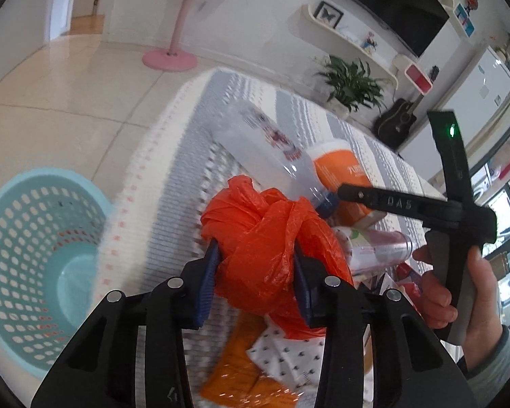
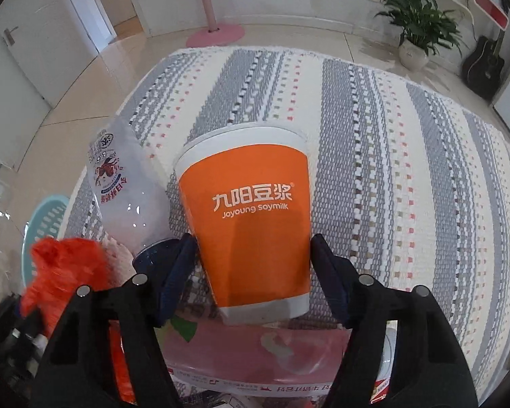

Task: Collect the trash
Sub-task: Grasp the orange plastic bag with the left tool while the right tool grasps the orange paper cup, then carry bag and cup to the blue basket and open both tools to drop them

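Orange plastic bag (image 1: 265, 248), knotted and crumpled, pinched between the blue pads (image 1: 205, 289) of the left gripper (image 1: 255, 272), lifted over the striped cloth (image 1: 187, 142). Turquoise basket (image 1: 34, 255) low to that gripper's left. Right gripper (image 2: 251, 272) spread wide, flanking the orange soymilk cup (image 2: 251, 224), left pad touching or nearly so, right pad just clear. Clear bottle (image 2: 125, 190) lying just left of the cup.

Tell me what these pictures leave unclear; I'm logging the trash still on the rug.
- Bottle: label blurred in the left view.
- Pink can: both views, mostly behind grippers.
- Bin: cut by the frame edge, contents hidden.
- Cup: contact with the right gripper unclear.
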`<state>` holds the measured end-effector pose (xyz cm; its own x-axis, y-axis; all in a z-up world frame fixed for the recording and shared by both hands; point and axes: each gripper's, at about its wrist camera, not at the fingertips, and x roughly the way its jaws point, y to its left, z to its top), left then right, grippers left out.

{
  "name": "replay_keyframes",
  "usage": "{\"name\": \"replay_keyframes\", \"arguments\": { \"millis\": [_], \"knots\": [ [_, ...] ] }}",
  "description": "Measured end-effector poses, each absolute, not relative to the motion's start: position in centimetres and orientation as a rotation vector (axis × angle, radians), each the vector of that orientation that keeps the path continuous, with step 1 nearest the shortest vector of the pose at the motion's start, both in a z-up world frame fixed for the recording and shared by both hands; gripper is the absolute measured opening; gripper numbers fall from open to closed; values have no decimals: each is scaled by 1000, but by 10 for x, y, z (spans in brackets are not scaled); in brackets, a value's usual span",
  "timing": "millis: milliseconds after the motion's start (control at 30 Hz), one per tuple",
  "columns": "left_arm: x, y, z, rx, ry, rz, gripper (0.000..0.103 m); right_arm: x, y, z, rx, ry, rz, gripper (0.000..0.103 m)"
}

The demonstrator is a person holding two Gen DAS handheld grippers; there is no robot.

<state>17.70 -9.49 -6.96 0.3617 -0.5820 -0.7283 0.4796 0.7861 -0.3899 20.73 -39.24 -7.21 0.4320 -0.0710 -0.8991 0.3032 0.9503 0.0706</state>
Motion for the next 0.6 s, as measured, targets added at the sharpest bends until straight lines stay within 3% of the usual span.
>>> {"name": "replay_keyframes", "arguments": {
  "millis": [133, 300, 433, 600],
  "knots": [
    [183, -57, -49, -184, 936, -657, 37, 200, -384, -58, 191, 1044, -258, 64],
    [190, 2, -8, -259, 816, -559, 37, 189, -354, 2, 134, 881, -249, 64],
    [194, 48, 14, -285, 752, -452, 37, 189, -294, 44, 84, 799, -138, 64],
    [206, 101, 15, -290, 761, -295, 37, 202, -210, 51, 61, 785, 10, 64]
  ]
}}
